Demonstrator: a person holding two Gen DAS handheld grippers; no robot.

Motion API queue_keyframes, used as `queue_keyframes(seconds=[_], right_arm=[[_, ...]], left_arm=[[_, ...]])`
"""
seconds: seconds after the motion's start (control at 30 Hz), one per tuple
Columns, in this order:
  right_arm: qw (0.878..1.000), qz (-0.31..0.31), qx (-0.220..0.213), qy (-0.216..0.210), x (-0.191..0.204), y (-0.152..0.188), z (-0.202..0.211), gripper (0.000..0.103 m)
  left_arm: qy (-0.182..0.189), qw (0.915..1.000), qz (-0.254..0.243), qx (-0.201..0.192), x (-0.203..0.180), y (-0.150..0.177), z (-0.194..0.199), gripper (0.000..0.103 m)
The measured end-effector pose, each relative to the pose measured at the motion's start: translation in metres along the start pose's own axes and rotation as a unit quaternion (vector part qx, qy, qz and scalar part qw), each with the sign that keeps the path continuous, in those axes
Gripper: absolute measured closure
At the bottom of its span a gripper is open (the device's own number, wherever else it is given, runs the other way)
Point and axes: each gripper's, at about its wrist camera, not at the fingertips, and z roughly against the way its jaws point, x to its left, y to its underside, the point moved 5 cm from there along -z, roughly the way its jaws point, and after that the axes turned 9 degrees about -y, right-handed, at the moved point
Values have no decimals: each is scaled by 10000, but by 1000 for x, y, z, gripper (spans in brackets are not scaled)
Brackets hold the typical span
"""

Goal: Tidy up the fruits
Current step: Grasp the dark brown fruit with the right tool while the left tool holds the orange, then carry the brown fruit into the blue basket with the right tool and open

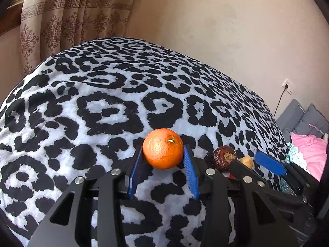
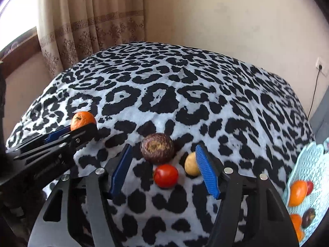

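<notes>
My left gripper [image 1: 163, 150] is shut on an orange [image 1: 162, 148], its blue pads pressed against both sides just above the leopard-print blanket [image 1: 102, 107]. In the right wrist view the same orange [image 2: 83, 119] shows at the left gripper's [image 2: 82, 126] tip, far left. My right gripper [image 2: 163, 150] stands open over a cluster on the blanket. A dark brown wrinkled fruit [image 2: 157, 148] and a red tomato [image 2: 165, 176] lie between its fingers, untouched. A small yellow fruit [image 2: 190, 164] is partly hidden behind the right finger's blue pad [image 2: 206, 170].
A light blue perforated basket [image 2: 304, 164] at the right edge holds orange fruits [image 2: 298, 192], a tomato and a dark fruit. Pink cloth [image 1: 308, 152] and grey cushions [image 1: 298, 115] lie beyond the bed's right side. A curtain [image 2: 92, 20] and a wall stand behind.
</notes>
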Motion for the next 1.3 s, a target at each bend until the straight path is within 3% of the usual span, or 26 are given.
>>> queue_keyframes(seconds=[0.17, 0.33, 0.4, 0.7, 1.3], right_arm=[[9998, 139, 129, 4, 3, -4, -15, 39], [9994, 202, 269, -51, 5, -5, -27, 47], [9991, 261, 329, -48, 7, -5, -31, 55], [9988, 248, 426, 36, 4, 2, -37, 60], [9976, -345, -581, 116, -14, 17, 68, 60]], left_arm=[[39, 10000, 75, -15, 5, -3, 1, 64], [55, 9999, 129, -6, 5, -3, 2, 64], [51, 9999, 132, -7, 5, -3, 2, 64], [86, 9999, 58, -94, 2, -3, 8, 64], [219, 9992, -212, -243, -15, 1, 20, 64]])
